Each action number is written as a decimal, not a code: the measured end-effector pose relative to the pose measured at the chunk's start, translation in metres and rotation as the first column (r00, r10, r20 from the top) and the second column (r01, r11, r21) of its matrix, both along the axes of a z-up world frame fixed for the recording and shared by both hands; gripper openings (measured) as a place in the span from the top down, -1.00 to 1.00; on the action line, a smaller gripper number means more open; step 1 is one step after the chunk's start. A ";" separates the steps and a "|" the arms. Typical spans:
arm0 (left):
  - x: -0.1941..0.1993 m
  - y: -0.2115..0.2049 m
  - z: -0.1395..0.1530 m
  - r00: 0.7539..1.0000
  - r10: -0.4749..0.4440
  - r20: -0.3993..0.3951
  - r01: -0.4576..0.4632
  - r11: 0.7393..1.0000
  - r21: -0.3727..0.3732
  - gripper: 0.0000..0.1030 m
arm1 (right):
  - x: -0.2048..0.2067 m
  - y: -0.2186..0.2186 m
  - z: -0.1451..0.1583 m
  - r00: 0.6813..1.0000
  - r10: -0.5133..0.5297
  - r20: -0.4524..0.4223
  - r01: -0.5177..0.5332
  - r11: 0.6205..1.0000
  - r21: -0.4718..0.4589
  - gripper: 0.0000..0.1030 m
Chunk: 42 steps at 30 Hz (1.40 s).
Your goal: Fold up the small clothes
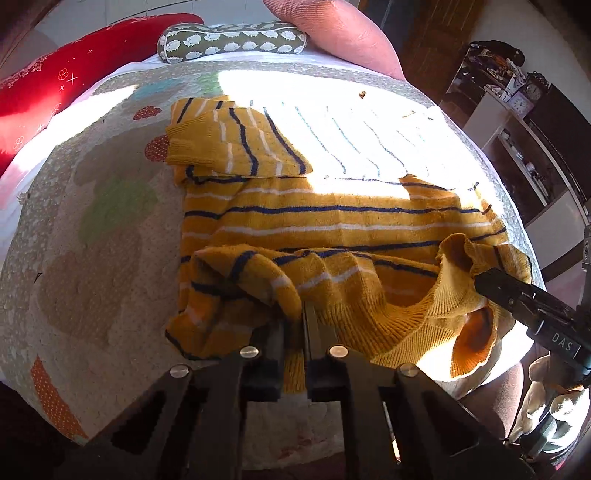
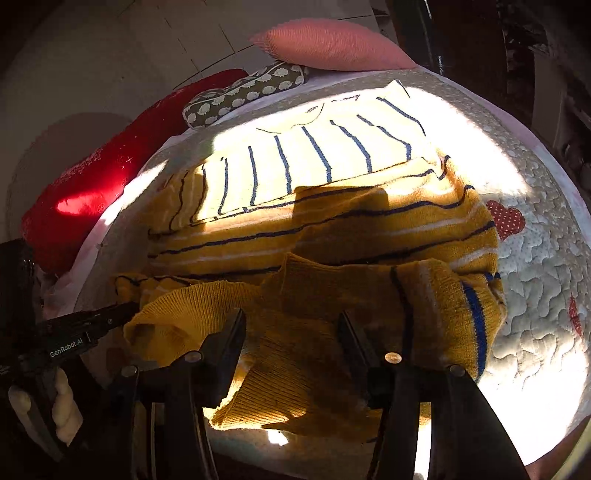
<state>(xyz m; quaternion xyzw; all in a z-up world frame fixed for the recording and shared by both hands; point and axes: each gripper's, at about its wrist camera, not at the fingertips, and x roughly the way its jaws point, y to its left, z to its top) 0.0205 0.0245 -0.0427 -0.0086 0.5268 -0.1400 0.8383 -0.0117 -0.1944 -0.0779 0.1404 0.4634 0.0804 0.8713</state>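
Reading "DAS" on the right tongs [image 1: 480,282] and "GenRobot.AI" on the left tongs [image 2: 135,308], both tools sit at the near edge of a mustard-yellow knit sweater with navy and white stripes [image 1: 332,221]. It lies rumpled on a pale quilted bedspread with coloured cloud patches [image 1: 110,240], one sleeve folded across its body. Left tongs are pressed together on a bunched sleeve fold; right tongs stand spread over the ribbed collar.

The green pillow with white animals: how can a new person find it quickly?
Start at the quilted bed cover and look to its far edge, beyond the yellow striped sweater. The small olive-green pillow lies there between a red cushion and a pink cushion. Only it bears white hedgehog shapes.
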 end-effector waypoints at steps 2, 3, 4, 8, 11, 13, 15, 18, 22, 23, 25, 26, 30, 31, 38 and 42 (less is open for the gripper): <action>0.000 0.002 0.000 1.000 0.007 0.005 -0.007 1.000 -0.009 0.86 | 0.008 0.008 -0.008 1.000 0.002 -0.017 -0.003 0.999 -0.055 -0.16; -0.002 0.005 0.002 1.000 0.011 0.011 -0.010 1.000 -0.026 0.86 | 0.010 0.005 -0.013 1.000 -0.005 -0.028 0.003 0.999 -0.052 0.22; -0.003 0.008 0.006 1.000 0.017 0.019 -0.016 0.999 -0.045 0.86 | 0.009 0.000 -0.014 0.999 -0.018 -0.031 0.017 0.999 -0.031 0.55; -0.010 0.023 0.031 0.997 0.032 0.070 -0.024 0.993 -0.112 0.87 | -0.003 -0.020 0.006 0.999 -0.036 0.016 0.034 0.990 0.136 0.86; -0.003 0.026 0.050 0.994 0.046 0.103 -0.030 0.989 -0.146 0.87 | -0.001 -0.023 0.038 0.996 -0.032 0.083 0.020 0.989 0.149 0.86; 0.010 0.028 0.063 0.991 0.058 0.117 -0.037 0.985 -0.168 0.87 | 0.009 -0.024 0.060 0.992 -0.020 0.127 0.000 0.988 0.156 0.86; 0.028 0.030 0.075 0.988 0.085 0.128 -0.062 0.983 -0.174 0.87 | 0.027 -0.027 0.082 0.986 -0.019 0.165 -0.008 0.987 0.161 0.86; 0.065 0.031 0.090 0.982 0.129 0.136 -0.103 0.978 -0.182 0.89 | 0.064 -0.033 0.107 0.979 -0.030 0.202 -0.001 0.988 0.153 0.89; 0.129 0.030 0.094 0.979 0.173 0.104 -0.154 0.972 -0.176 0.89 | 0.126 -0.040 0.115 0.981 -0.071 0.183 0.040 0.986 0.164 0.90; 0.145 0.029 0.092 0.979 0.179 0.097 -0.161 0.973 -0.168 0.90 | 0.141 -0.040 0.113 0.981 -0.080 0.176 0.053 0.987 0.151 0.90; 0.175 0.025 0.088 0.977 0.195 0.092 -0.182 0.975 -0.131 0.90 | 0.172 -0.044 0.105 0.982 -0.106 0.154 0.090 0.990 0.110 0.91; 0.189 0.022 0.084 0.977 0.195 0.083 -0.185 0.975 -0.120 0.90 | 0.186 -0.046 0.099 0.982 -0.124 0.140 0.112 0.990 0.090 0.91; 0.238 0.008 0.057 0.982 0.187 0.036 -0.184 0.981 -0.069 0.89 | 0.243 -0.067 0.064 0.976 -0.205 0.067 0.204 0.979 0.024 0.91; 0.249 0.007 0.048 0.983 0.184 0.020 -0.182 0.981 -0.063 0.89 | 0.253 -0.072 0.055 0.973 -0.226 0.052 0.225 0.974 0.018 0.91; 0.275 0.040 0.026 0.967 0.241 -0.079 -0.250 0.957 -0.148 0.61 | 0.283 -0.109 0.004 0.962 -0.259 -0.086 0.262 0.965 0.029 0.87; 0.257 0.054 0.041 0.971 0.238 -0.004 -0.236 0.964 -0.119 0.23 | 0.252 -0.116 0.028 0.980 -0.199 -0.025 0.201 0.973 0.113 -0.14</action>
